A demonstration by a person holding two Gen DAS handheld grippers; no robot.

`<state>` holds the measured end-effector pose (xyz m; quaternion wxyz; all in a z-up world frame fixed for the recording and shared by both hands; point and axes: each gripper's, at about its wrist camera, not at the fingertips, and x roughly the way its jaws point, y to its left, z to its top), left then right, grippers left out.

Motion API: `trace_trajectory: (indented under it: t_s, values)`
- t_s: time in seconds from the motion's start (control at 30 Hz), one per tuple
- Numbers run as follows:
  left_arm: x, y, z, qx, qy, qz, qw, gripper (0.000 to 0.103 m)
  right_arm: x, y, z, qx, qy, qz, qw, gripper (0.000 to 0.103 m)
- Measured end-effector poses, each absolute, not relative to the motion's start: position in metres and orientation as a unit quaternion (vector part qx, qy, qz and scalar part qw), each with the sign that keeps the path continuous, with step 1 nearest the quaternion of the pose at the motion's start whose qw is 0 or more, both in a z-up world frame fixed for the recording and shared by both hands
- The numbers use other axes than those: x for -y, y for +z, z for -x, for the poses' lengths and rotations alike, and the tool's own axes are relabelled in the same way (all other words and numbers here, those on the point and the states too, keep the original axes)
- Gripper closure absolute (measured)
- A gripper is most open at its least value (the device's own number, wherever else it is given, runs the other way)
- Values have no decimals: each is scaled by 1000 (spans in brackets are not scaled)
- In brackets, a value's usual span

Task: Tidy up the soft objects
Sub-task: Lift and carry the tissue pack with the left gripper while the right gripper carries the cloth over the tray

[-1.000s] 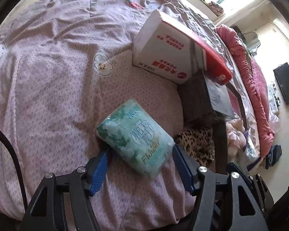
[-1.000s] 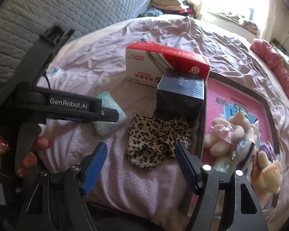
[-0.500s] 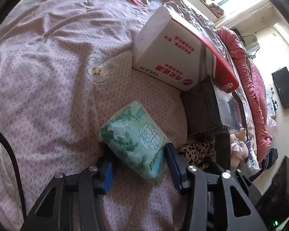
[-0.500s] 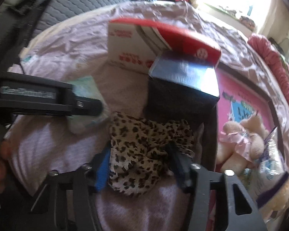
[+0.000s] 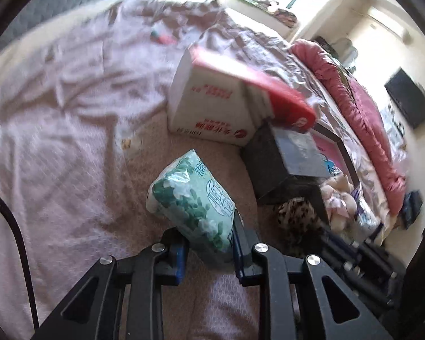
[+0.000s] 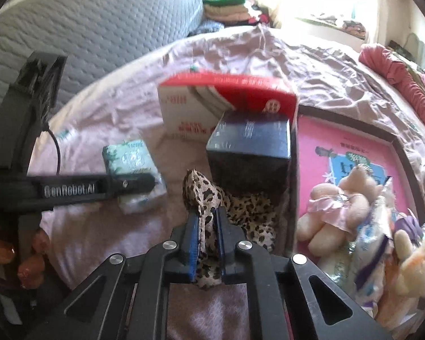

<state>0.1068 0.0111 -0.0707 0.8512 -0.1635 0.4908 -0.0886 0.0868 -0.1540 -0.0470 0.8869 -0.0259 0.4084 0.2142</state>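
My left gripper [image 5: 208, 238] is shut on a green and white tissue pack [image 5: 192, 201] and holds it just above the pink bedsheet. The pack also shows in the right wrist view [image 6: 130, 161], behind the left gripper's black arm [image 6: 70, 189]. My right gripper [image 6: 206, 226] is shut on a leopard-print cloth [image 6: 209, 195], which is pulled up into a peak while the rest lies on the bed beside a dark box [image 6: 249, 150]. The cloth also shows in the left wrist view [image 5: 297, 212].
A red and white carton [image 6: 221, 104] stands behind the dark box [image 5: 286, 164]. A dark-rimmed tray with a pink bottom [image 6: 311, 147] at the right holds plush bears [image 6: 334, 209] and a plastic packet. A grey headboard [image 6: 85, 34] and a red blanket [image 5: 362, 119] border the bed.
Both grippers have closed: the left on the tissue pack, the right on the leopard cloth. Both have lifted their loads slightly, and the cloth is now pulled up.
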Motion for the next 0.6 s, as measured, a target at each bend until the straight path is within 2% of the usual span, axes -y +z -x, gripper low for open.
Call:
trace_trajectory:
  t_s: [0.2, 0.33, 0.4, 0.43, 0.5, 0.57, 0.6]
  values:
    - [-5, -46, -88, -475, -78, 126, 868, 77, 162, -24, -79, -381, 223, 2, 897, 93]
    - [-6, -44, -82, -473, -77, 116, 870, 77, 159, -41, -83, -415, 224, 1, 882, 93]
    - [-8, -46, -77, -475, -77, 114, 869, 77, 157, -47, -80, -427, 231, 7, 874, 88]
    - [-10, -46, -76, -475, -76, 115, 869, 77, 155, -49, -78, -431, 231, 15, 872, 84]
    - [-12, -45, -74, -473, -76, 118, 870, 77, 150, -51, -74, -435, 231, 24, 870, 47]
    - [-14, -43, -75, -469, -72, 118, 872, 77, 145, -52, -73, -434, 230, 37, 870, 35]
    - [-15, -43, -75, -469, -71, 117, 873, 77, 142, -51, -71, -430, 230, 45, 872, 34]
